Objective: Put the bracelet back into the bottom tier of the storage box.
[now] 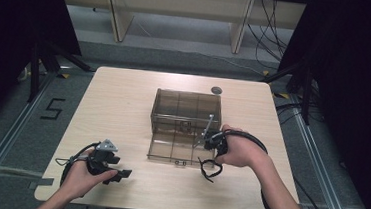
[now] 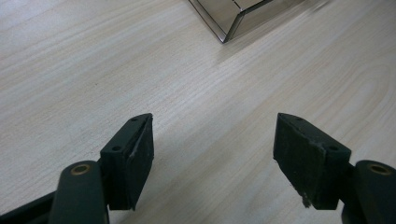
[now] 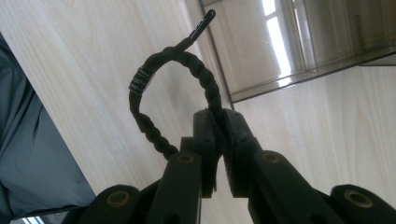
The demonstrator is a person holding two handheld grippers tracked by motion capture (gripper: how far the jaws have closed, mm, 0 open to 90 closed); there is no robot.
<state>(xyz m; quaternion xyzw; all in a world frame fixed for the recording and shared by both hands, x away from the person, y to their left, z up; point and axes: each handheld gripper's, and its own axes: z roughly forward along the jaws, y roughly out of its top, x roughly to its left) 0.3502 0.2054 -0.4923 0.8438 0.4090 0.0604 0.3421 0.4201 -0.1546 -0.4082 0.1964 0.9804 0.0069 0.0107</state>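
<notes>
- The braided black cord bracelet [image 3: 187, 60], a looped band with a small metal bead, dangles pinched at one end in the right gripper [image 3: 220, 122], jaws squeezed tight on it, lifted above the table [image 1: 123, 99] just in front of the box's open lid.
- That end-grip lets the loop hang free, likely for dropping into a compartment.
- The smoky translucent plastic organiser box [image 1: 186, 109] sits mid-table, gridded inside.
- The left gripper [image 2: 212, 154] rests wide and empty on pale woodgrain.
</notes>
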